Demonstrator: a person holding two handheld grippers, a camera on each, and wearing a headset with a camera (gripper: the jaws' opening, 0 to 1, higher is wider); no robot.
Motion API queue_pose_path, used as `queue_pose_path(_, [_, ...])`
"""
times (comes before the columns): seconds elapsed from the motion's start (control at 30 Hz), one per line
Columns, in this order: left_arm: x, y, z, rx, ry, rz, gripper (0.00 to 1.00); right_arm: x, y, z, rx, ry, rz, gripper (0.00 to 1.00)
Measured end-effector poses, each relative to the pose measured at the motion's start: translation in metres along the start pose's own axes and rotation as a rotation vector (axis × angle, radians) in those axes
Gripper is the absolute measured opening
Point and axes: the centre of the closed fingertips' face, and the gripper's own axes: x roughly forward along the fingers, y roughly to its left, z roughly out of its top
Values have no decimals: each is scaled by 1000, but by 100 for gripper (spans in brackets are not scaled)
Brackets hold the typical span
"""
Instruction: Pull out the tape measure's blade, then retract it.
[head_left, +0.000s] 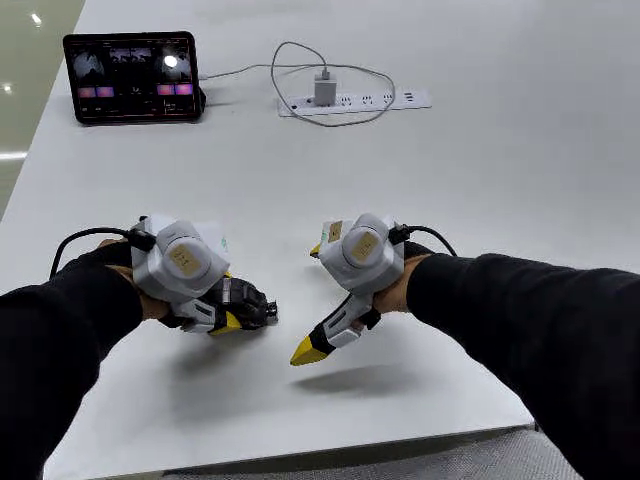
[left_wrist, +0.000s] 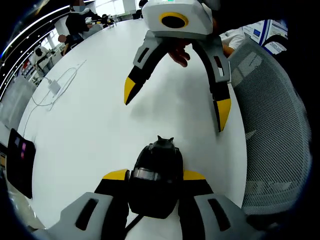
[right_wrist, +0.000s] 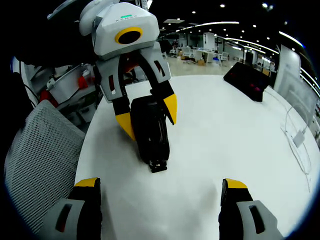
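A black tape measure (head_left: 250, 303) lies low over the white table (head_left: 420, 180), with my left gripper (head_left: 240, 308) shut on its case. In the left gripper view the case (left_wrist: 157, 172) sits between the yellow-tipped jaws of that gripper (left_wrist: 155, 175), nose pointing away. My right gripper (head_left: 310, 300) faces it from the right, open, with nothing between its jaws (right_wrist: 160, 184). From the right gripper view the tape measure (right_wrist: 150, 127) shows its blade hook (right_wrist: 159, 166) at the case mouth, a short gap ahead of my fingertips. No blade is drawn out.
A tablet (head_left: 132, 77) stands at the far left of the table, and a power strip (head_left: 355, 100) with a charger and looped cable lies at the back. A grey mesh chair (left_wrist: 270, 125) sits just off the table's near edge.
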Motion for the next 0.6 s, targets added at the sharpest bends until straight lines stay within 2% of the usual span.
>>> queue_pose_path(0.13, [0,0,-1,-14,-3,-7,33,6,1,3,-3,-6,8,97])
queue_pose_path(0.17, [0,0,-1,-18,-4,-7,33,6,1,3,-9,-6,9,86])
queue_pose_path(0.2, [0,0,-1,-21,-6,-6,33,8,1,3,-22,-1,5,82])
queue_pose_path(0.27, [0,0,-1,-22,-8,-5,33,12,2,4,-30,-3,8,82])
queue_pose_path(0.3, [0,0,-1,-23,-11,-4,33,14,3,4,-54,0,21,79])
queue_pose_path(0.37, [0,1,-1,-22,-21,-3,33,15,3,2,-88,15,19,64])
queue_pose_path(0.53, [1,1,-2,-15,-20,1,33,22,2,2,-130,26,18,42])
queue_pose_path(0.6, [2,2,-3,-14,-20,1,33,23,2,5,-140,18,18,36])
